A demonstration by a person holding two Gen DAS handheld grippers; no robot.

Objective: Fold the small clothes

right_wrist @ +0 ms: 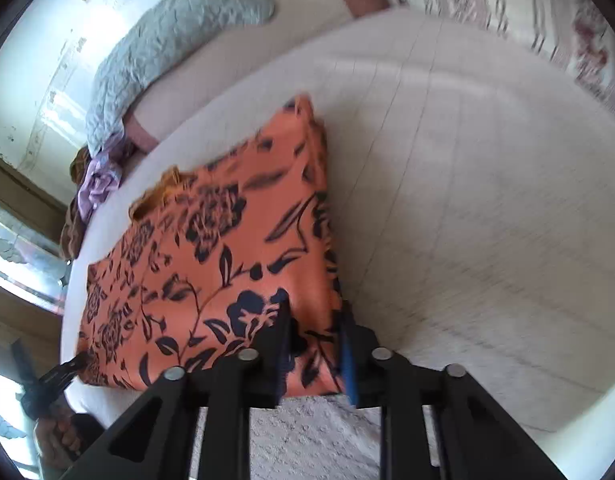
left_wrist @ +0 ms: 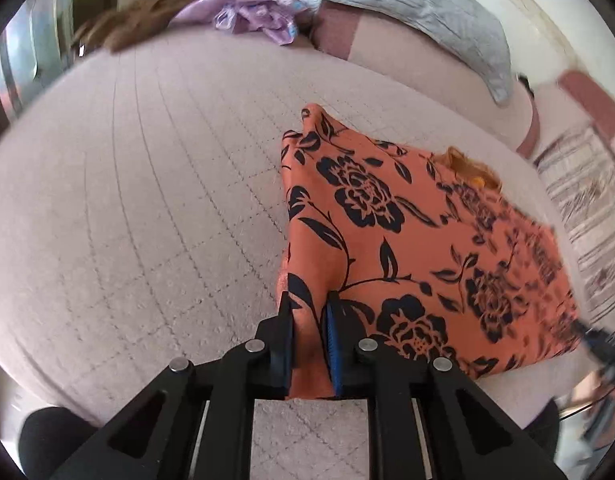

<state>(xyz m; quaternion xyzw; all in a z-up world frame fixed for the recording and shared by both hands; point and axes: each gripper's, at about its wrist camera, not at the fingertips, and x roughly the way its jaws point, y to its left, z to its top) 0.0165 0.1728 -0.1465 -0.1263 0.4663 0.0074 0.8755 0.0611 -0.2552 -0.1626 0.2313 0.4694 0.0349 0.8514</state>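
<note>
An orange garment with dark blue flowers (left_wrist: 407, 240) lies spread on the pale quilted bed (left_wrist: 147, 200). My left gripper (left_wrist: 309, 304) is shut on its near left corner, with cloth bunched between the pads. In the right wrist view the same garment (right_wrist: 211, 248) stretches away to the left, and my right gripper (right_wrist: 313, 312) is shut on its near right corner. The left gripper also shows in the right wrist view (right_wrist: 63, 372) at the garment's far corner. A yellowish inner lining shows at the garment's far edge (left_wrist: 467, 164).
A grey quilted pillow (left_wrist: 407, 12) and a heap of lilac and brown clothes (left_wrist: 251, 16) lie at the head of the bed. A striped rug (left_wrist: 587, 208) covers the floor to the right of the bed. A window (right_wrist: 23, 248) is beyond the bed.
</note>
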